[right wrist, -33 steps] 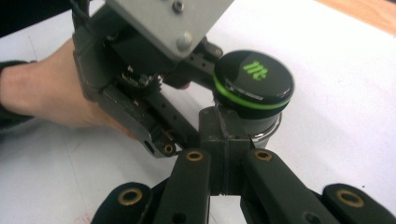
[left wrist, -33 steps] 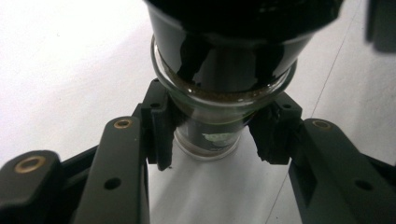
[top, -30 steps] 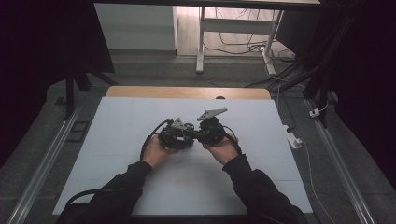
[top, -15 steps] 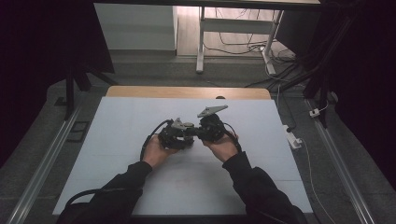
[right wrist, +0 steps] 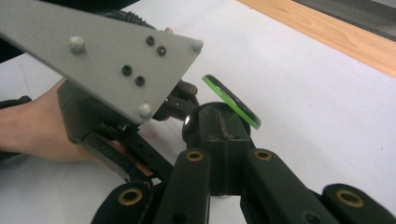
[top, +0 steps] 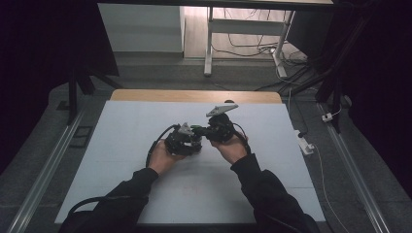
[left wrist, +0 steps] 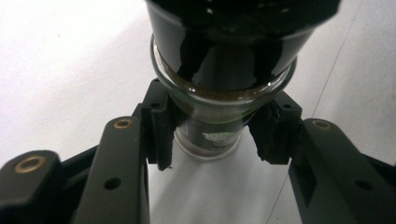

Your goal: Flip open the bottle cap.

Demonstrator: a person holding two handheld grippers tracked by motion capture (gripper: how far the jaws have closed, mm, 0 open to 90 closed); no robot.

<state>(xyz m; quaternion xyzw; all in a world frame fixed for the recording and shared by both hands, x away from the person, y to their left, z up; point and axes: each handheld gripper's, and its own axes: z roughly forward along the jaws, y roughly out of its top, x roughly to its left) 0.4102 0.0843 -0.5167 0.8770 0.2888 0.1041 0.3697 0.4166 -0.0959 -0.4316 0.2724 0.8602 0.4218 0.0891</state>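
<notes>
Glass jar clamped between the left claw pads, above the table.
Right claw is closed on the black-green lid at its tips; likely unscrewing, next twist and lift off.

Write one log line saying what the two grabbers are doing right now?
left gripper: shut on small clear glass jar | right gripper: shut on the jar's black lid with green rim | white table: both meet mid-table
</notes>
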